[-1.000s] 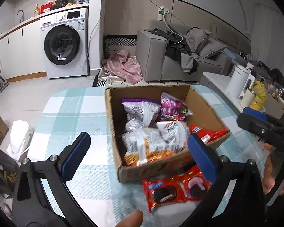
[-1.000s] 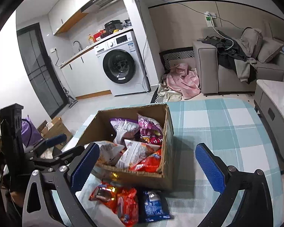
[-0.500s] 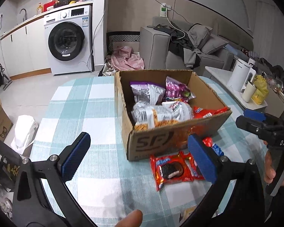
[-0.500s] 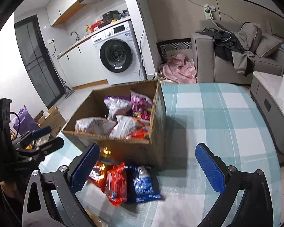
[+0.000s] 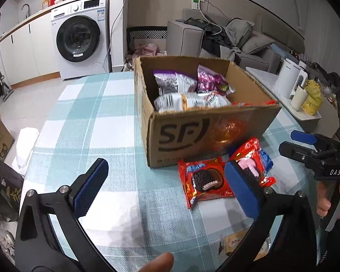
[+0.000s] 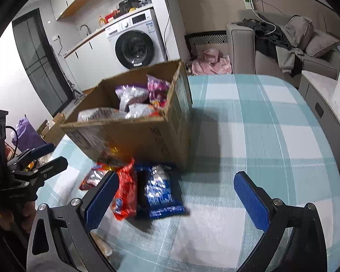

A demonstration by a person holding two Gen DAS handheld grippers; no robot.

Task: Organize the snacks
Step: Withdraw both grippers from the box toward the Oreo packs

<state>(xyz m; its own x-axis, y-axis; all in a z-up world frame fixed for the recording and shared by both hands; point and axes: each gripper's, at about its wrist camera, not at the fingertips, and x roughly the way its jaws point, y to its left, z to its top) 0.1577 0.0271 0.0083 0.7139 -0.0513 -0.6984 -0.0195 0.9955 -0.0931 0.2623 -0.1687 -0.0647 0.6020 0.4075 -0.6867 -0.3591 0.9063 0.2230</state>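
Observation:
A cardboard box (image 5: 206, 133) (image 6: 133, 136) marked SF stands on the checked table and holds several snack bags (image 5: 188, 99). In front of it lie a red cookie pack (image 5: 205, 180), a second red pack (image 5: 252, 158) (image 6: 124, 190) and a blue pack (image 6: 158, 190). My left gripper (image 5: 167, 188) is open and empty, low over the table, its right finger just beside the cookie pack. My right gripper (image 6: 176, 199) is open and empty, hovering just right of the blue pack. Each gripper shows at the edge of the other's view.
A small beige packet (image 5: 235, 242) lies near the table's front edge. A side table with a white kettle (image 5: 287, 81) stands to the right. A sofa (image 5: 215, 38) and a washing machine (image 5: 81, 36) are behind the table (image 6: 260, 117).
Both grippers have pulled back and dropped lower toward the table in front of the box. The loose packs now sit close before the fingers. Both stay open.

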